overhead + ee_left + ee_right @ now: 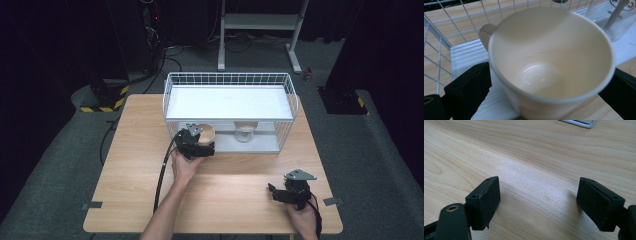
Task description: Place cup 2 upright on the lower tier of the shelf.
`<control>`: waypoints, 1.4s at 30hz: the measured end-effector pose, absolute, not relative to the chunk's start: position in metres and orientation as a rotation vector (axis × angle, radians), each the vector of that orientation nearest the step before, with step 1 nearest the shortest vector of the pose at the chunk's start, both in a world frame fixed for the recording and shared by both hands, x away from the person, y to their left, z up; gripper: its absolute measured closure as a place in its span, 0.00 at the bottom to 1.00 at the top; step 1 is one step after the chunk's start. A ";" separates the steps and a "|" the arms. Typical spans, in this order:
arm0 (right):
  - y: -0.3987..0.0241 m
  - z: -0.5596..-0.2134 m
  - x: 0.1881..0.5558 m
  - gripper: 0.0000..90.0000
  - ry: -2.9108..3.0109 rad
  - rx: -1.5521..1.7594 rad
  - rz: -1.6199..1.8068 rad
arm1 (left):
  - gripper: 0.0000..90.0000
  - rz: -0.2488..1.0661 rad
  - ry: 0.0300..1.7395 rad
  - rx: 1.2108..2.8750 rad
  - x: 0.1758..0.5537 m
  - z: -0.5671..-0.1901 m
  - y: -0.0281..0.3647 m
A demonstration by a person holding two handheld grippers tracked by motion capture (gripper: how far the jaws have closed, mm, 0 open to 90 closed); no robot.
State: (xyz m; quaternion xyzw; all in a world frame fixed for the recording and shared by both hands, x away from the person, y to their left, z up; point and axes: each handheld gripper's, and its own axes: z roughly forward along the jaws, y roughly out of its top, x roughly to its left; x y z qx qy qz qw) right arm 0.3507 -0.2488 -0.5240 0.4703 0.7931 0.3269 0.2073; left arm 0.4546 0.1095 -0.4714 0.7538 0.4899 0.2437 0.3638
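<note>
The desk (pixel 150 195) is a light wooden top with visible grain, standing on a grey floor (pixel 60 165). A white wire basket (pixel 227 80) sits directly on it along the far edge, slightly right of the middle, its open front facing the near edge. The basket has a pale floor panel and an upper shelf. The right hand-held gripper (pixel 274 192) rests near the near right corner of the desk, its jaws standing wide apart over bare wood.

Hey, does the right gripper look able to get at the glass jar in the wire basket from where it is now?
Probably yes: the right gripper, jaws open and empty, faces bare table, and the wire basket looks open toward the glass jar.
</note>
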 end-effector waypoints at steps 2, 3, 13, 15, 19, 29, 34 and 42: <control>-0.249 -0.524 0.351 0.21 2.208 1.310 0.911 | 0.06 0.620 1.264 1.947 0.452 -0.471 0.110; -0.249 -0.524 0.351 0.21 2.209 1.310 0.911 | 0.06 0.633 1.257 1.955 0.450 -0.471 0.110; -0.249 -0.524 0.351 0.21 2.208 1.310 0.911 | 0.13 0.630 1.268 1.949 0.439 -0.476 0.115; -0.249 -0.524 0.351 0.21 2.208 1.309 0.910 | 0.14 0.626 1.271 1.946 0.438 -0.477 0.115; -0.249 -0.524 0.351 0.21 2.209 1.310 0.911 | 0.19 0.635 1.272 1.955 0.435 -0.480 0.113; -0.249 -0.524 0.351 0.21 2.208 1.309 0.910 | 0.26 0.652 1.287 1.953 0.435 -0.484 0.111; -0.249 -0.524 0.351 0.21 2.209 1.310 0.911 | 0.29 0.663 1.299 1.970 0.437 -0.483 0.109; -0.249 -0.524 0.351 0.21 2.209 1.308 0.911 | 0.37 0.676 1.331 1.949 0.445 -0.482 0.107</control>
